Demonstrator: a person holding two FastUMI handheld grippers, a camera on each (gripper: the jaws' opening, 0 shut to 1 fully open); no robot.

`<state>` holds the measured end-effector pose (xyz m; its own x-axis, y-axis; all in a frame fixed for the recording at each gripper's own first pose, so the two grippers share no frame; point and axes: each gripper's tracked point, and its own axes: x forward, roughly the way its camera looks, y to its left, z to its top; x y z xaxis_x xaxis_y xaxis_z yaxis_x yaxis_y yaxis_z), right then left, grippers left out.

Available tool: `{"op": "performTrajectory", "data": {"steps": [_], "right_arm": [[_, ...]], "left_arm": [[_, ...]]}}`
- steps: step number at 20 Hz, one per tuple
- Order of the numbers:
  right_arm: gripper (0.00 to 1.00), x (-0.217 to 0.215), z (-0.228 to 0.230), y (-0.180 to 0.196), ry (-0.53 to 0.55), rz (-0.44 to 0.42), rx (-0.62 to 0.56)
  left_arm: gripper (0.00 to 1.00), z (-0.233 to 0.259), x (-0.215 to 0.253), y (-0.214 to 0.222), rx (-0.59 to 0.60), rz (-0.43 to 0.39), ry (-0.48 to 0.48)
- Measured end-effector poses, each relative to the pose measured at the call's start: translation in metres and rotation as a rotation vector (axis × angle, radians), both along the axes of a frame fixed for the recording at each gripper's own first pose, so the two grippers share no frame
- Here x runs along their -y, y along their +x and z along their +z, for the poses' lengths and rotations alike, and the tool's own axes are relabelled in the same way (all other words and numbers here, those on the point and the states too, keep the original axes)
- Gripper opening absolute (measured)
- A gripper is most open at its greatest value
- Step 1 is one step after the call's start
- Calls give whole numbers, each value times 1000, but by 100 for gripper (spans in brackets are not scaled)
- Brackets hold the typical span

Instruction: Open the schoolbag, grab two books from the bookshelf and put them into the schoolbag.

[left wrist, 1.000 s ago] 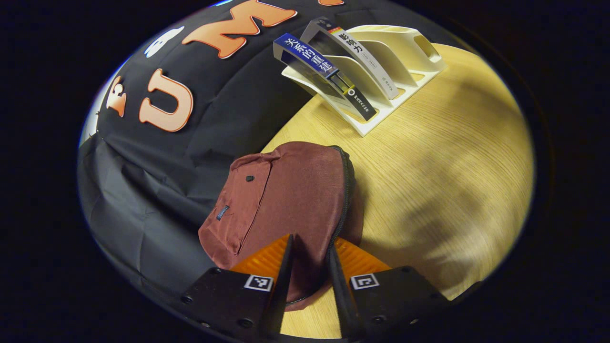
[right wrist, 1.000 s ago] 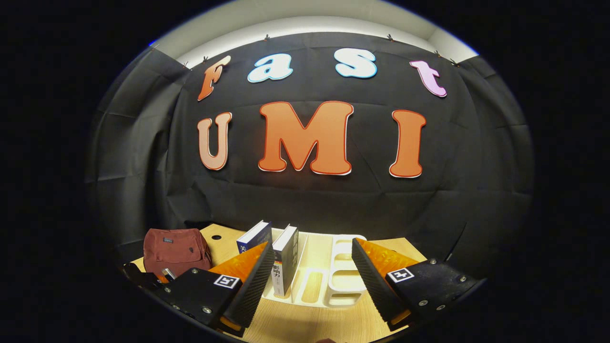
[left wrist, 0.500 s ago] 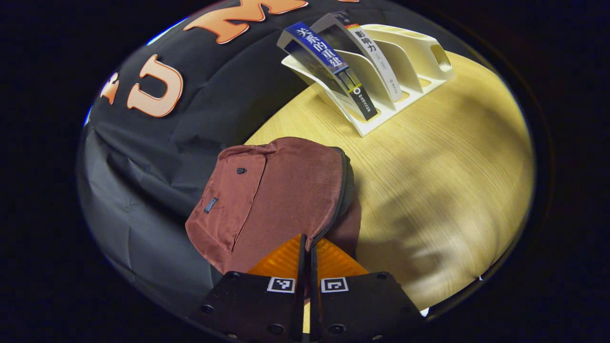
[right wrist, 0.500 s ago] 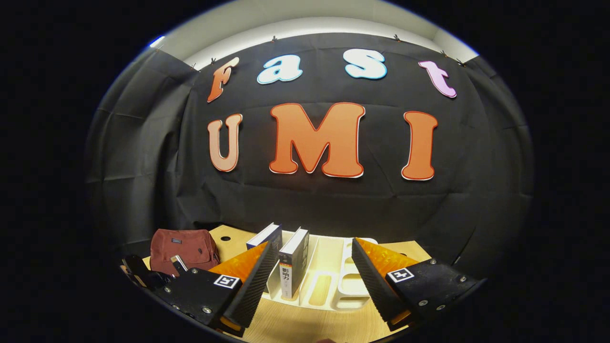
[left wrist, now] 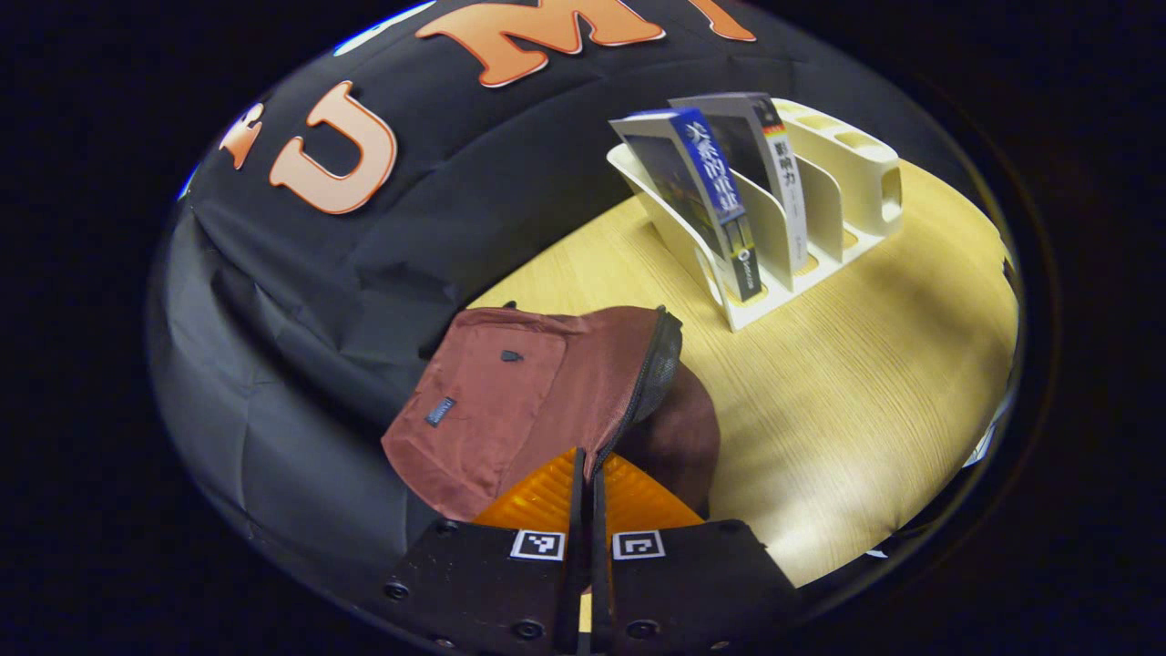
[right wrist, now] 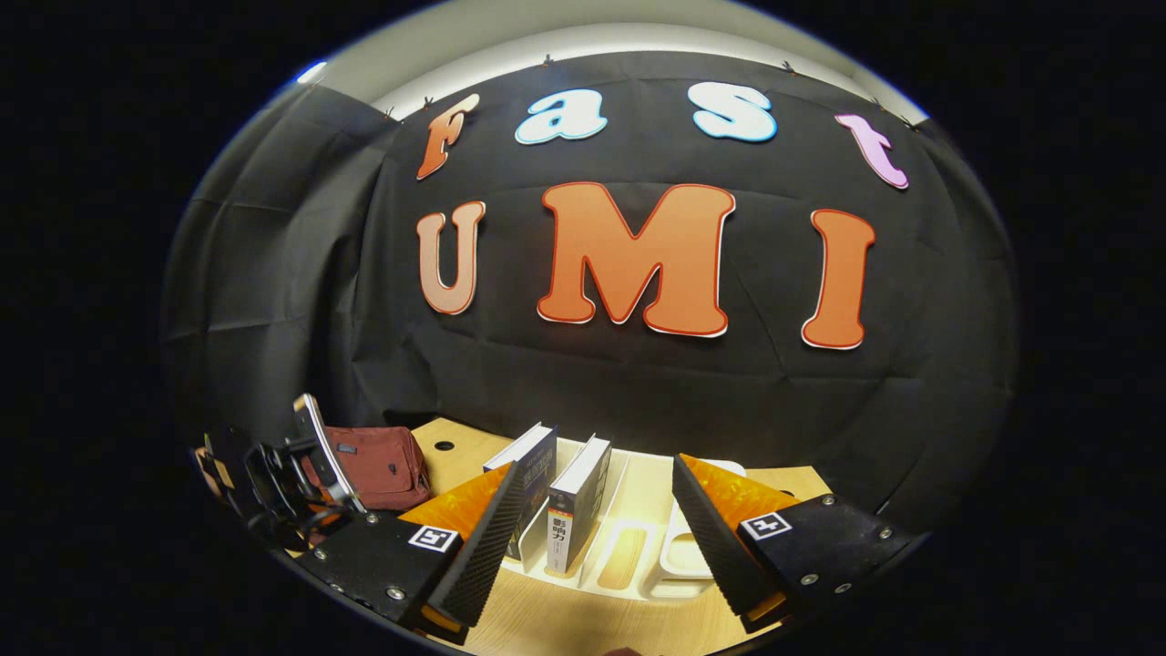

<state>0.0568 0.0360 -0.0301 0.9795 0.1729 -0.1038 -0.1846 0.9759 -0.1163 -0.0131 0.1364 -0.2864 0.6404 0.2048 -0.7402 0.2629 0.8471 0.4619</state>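
Left gripper view has the left gripper [left wrist: 588, 474] at the bottom, its two fingers pressed together with almost no gap, their tips at the lower end of the dark zipper [left wrist: 642, 396] that runs along the edge of the maroon schoolbag [left wrist: 528, 401]. Whether the zipper pull is caught between the fingers cannot be told, since the tips cover that spot. The schoolbag lies on the wooden table [left wrist: 847, 392] near its back left edge, against the black cloth wall [left wrist: 301, 301]; its front panel with a small pocket and a dark tag faces up, and along the zipper the top layer is lifted a little, showing a darker fold beneath. Farther along the table's back edge stands a cream bookshelf [left wrist: 820, 210] with slanted dividers, and two books lean in its nearest slots: a blue-spined book [left wrist: 720, 196] in the first and a grey book [left wrist: 774, 164] just behind it. In the right gripper view the right gripper [right wrist: 592, 528] hangs above the table with its fingers spread wide apart, holding nothing, and the bookshelf [right wrist: 638, 547] with both books sits between and beyond them. The schoolbag [right wrist: 373, 465] shows at the left near the table's back corner, with the left gripper [right wrist: 291, 474] just in front of it.
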Motion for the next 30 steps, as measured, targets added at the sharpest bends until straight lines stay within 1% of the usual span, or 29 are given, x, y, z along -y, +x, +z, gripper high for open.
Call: {"op": "performTrajectory", "data": {"steps": [4,7,11,13,17,19,20,21,24,26,28,30], "right_arm": [[96,-18,1,6,-1,35,-14],[97,-32,7,8,2,56,5],[97,-44,18,8,42,65,17],[96,-46,17,10,52,64,-13],[97,-46,15,19,52,48,-70],[97,-49,6,25,38,52,-128],[100,-51,0,28,23,52,-168],[97,-56,-6,31,11,68,-211],[97,-71,-24,40,-18,88,-343],[97,-83,-32,48,-9,91,-442],[97,-96,-34,61,22,105,-502],[97,-102,-35,76,18,93,-555]], "left_arm": [[5,24,-14,10,27,21,-5],[5,31,-20,12,28,14,-22],[5,43,-26,23,20,-9,-50],[5,53,-32,33,28,-9,-78],[5,76,-45,50,36,0,-168],[5,83,-54,59,38,6,-194],[5,88,-60,64,42,6,-200],[5,92,-64,69,40,7,-209],[5,99,-66,76,24,7,-270],[5,102,-64,83,25,-5,-301],[5,107,-66,89,29,-25,-302],[5,109,-68,93,25,-34,-302]]}}
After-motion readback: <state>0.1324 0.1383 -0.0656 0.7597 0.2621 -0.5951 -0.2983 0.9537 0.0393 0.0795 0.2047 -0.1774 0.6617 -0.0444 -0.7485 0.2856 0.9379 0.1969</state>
